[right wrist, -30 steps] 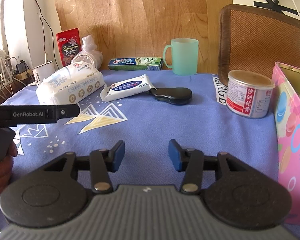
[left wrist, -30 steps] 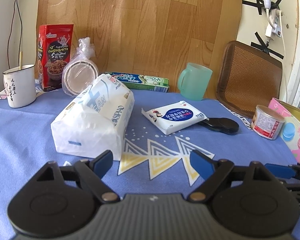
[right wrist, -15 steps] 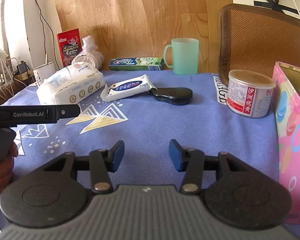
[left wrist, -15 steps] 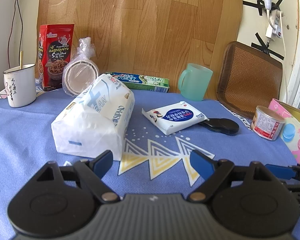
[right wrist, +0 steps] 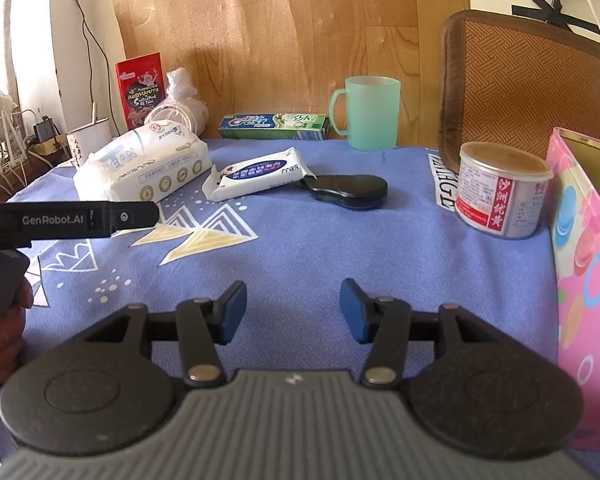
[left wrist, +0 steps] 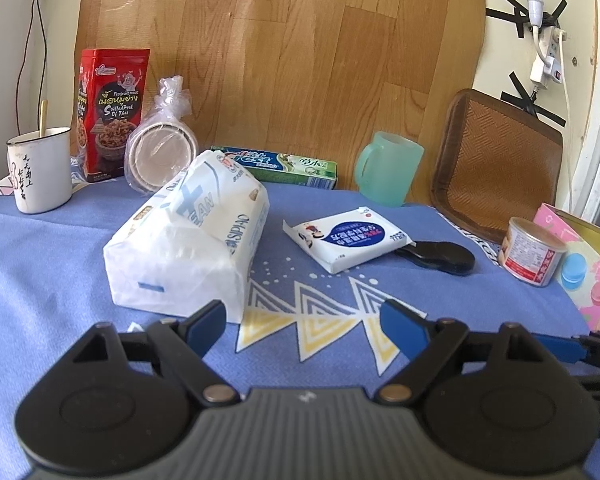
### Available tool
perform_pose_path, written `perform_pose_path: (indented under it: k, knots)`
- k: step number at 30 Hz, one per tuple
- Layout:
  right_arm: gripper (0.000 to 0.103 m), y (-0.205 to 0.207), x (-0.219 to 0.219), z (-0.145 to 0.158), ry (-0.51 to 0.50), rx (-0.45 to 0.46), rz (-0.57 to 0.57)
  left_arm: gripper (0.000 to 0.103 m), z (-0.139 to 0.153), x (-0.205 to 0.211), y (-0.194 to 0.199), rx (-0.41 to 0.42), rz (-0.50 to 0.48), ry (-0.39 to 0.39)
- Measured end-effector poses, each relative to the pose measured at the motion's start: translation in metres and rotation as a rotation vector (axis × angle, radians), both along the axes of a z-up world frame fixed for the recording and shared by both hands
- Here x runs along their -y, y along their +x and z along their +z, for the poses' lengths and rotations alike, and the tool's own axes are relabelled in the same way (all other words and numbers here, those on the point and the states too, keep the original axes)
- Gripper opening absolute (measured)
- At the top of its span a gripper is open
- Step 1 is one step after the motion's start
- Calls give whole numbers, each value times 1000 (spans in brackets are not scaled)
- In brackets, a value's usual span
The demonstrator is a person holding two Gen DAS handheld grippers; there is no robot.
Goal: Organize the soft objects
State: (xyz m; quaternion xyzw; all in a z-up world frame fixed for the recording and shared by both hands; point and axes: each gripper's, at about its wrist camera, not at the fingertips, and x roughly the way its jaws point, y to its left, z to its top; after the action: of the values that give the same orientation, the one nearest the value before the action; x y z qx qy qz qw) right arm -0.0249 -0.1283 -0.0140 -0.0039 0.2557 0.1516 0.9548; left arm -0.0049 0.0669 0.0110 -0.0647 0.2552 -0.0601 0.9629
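Two hand-held grippers are seen poised low over a blue-clothed table on which the soft goods are not yet sorted. The left gripper is held wide, with nothing between its jaws, just short of the large tissue pack, which lies toward the left of the table's middle with one end turned to the near edge. The right gripper is about half open, its jaws opening over bare cloth, and nothing is held. The small wipes pack is set near the table's centre, its far end resting on or against a black case; which of the two cannot be told. Trouble is judged likeliest at the first grasp: the tissue pack looks broader than the spread of the left jaws, so it may be shoved along the cloth toward the white mug and bagged bowls at the far left instead of being taken. A pinch on loose film alone could let the pack sag and slip. The wipes pack, if dragged, may carry the case with it toward the tin by the right edge. The cloth itself could be bunched by low fingertips.
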Motion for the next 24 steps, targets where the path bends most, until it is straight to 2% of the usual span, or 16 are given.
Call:
perform_pose_path:
  k: [24]
  knots:
    - [56,-2,-2,0,-13,3,-1,89,1,-6,-3,16,24,-35]
